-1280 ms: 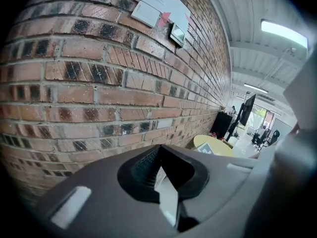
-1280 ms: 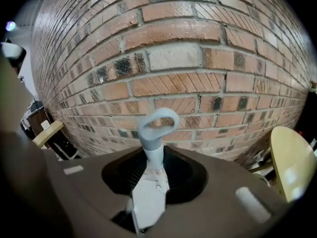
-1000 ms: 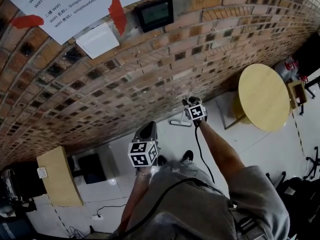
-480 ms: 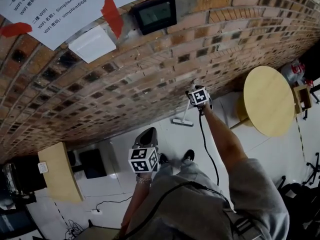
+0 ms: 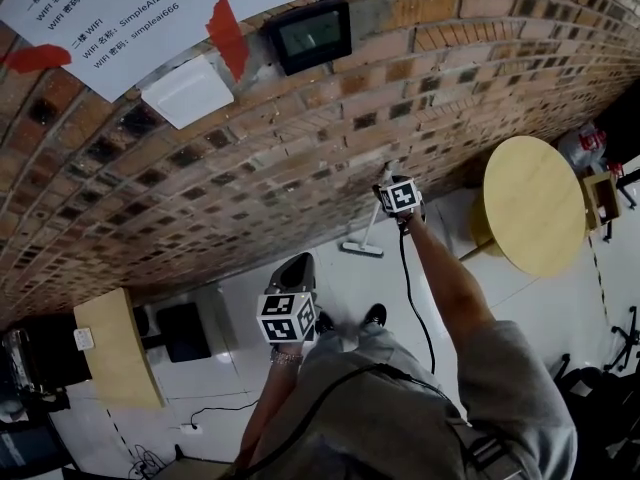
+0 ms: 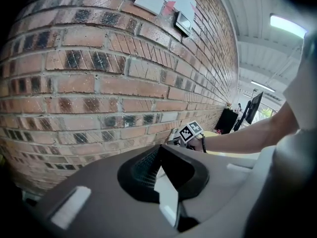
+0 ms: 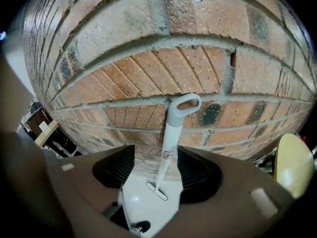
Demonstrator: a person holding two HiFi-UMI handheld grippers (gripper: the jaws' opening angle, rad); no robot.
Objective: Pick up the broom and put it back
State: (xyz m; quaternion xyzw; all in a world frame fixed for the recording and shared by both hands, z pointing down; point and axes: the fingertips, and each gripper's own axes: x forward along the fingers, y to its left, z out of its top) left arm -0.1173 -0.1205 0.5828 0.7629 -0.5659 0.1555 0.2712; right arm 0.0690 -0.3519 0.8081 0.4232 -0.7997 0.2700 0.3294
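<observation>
The white broom (image 5: 372, 218) stands on the pale floor, its looped handle top leaning on the brick wall (image 5: 250, 168). In the right gripper view the broom handle (image 7: 171, 133) runs up between the two pads, and the broom's head shows below on the floor. My right gripper (image 5: 386, 190) is at the handle's upper part. Its jaws are opening, so the right gripper (image 7: 156, 151) stands wide on both sides of the handle without pressing it. My left gripper (image 5: 297, 260) hangs lower, near the person's shoes. The left gripper (image 6: 159, 148) has its jaws together and holds nothing.
A round yellow table (image 5: 530, 203) stands to the right of the broom, close to the wall. At the left are a wooden cabinet (image 5: 118, 353) and a black box (image 5: 183, 330). A small screen (image 5: 312, 30) and taped papers hang on the wall. Cables trail over the floor.
My right gripper has moved toward the brick wall with the broom's handle, which now leans against the bricks. The left gripper has stayed where it was.
</observation>
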